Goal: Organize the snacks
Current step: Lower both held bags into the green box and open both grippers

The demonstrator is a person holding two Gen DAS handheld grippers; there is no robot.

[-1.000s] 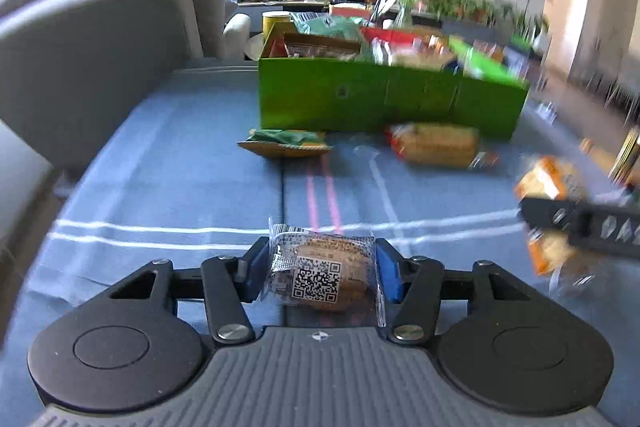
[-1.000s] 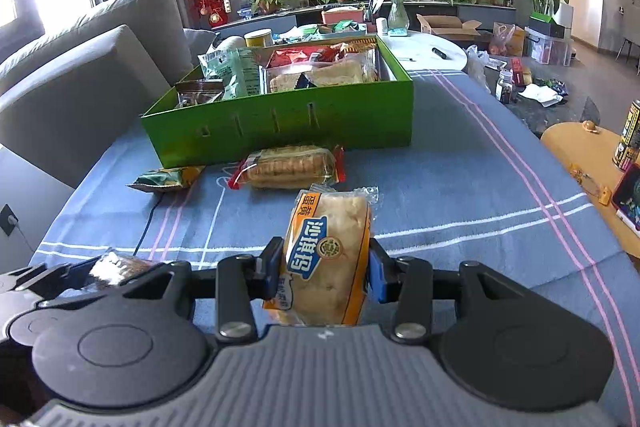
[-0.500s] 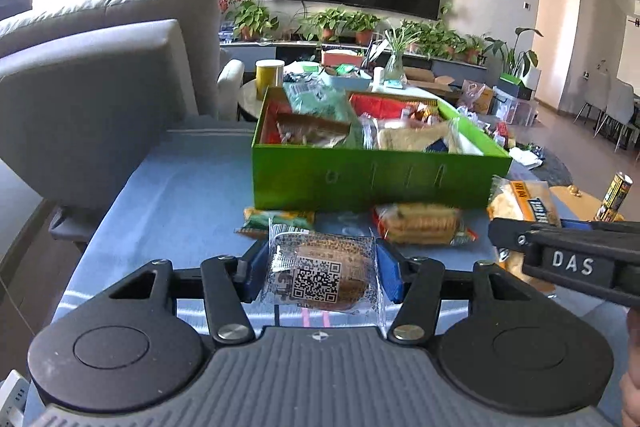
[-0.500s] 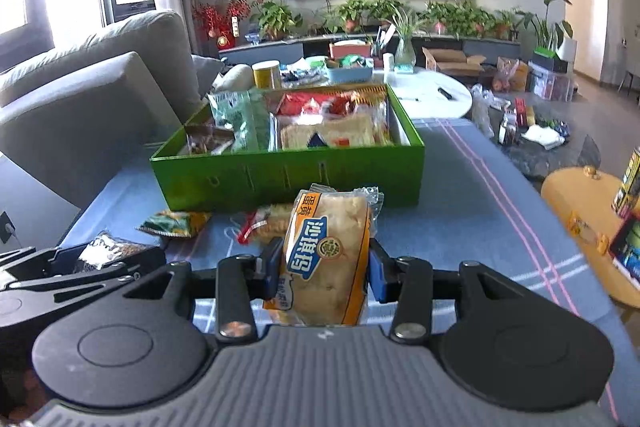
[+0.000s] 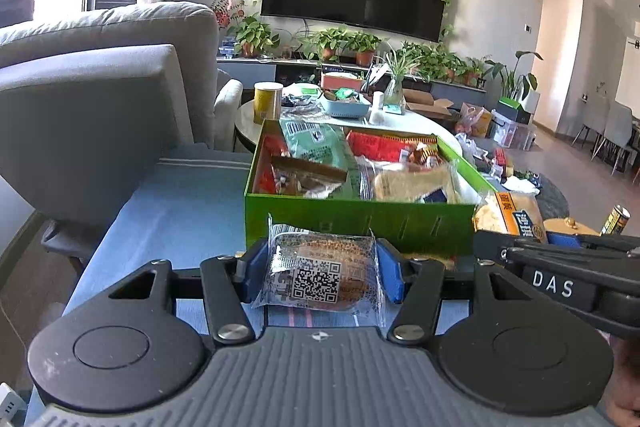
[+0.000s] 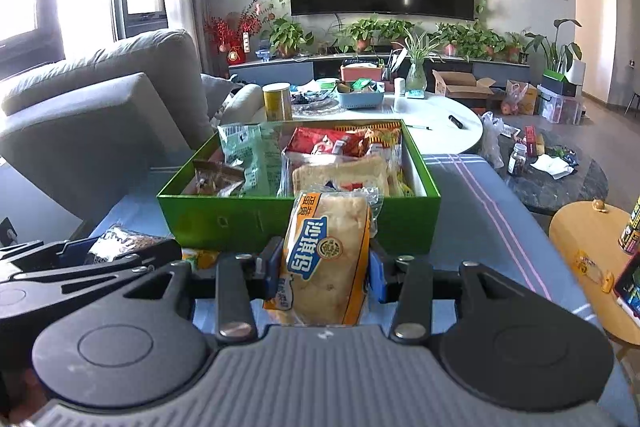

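My left gripper (image 5: 318, 273) is shut on a clear-wrapped brown cake with a QR code (image 5: 320, 273), held above the blue tablecloth in front of the green box (image 5: 360, 219). My right gripper (image 6: 324, 263) is shut on an orange-and-blue bread packet (image 6: 326, 259), held upright just short of the green box (image 6: 260, 219). The box holds several snack packets, among them a green bag (image 6: 250, 157) and a red one (image 6: 320, 143). Each gripper shows in the other's view: the right gripper (image 5: 560, 267) at the right edge, the left gripper (image 6: 80, 259) at the left edge.
A grey sofa (image 5: 100, 99) flanks the table on the left. Behind the box stands a white round table (image 6: 440, 123) with a yellow can (image 6: 277, 103) and a blue basket (image 6: 360, 99). A dark low table (image 6: 560, 179) and a round wooden stool (image 6: 592, 239) sit to the right.
Both grippers have risen with their packets and come closer to the green box. The loose packets on the cloth in front of the box have slipped behind the grippers.
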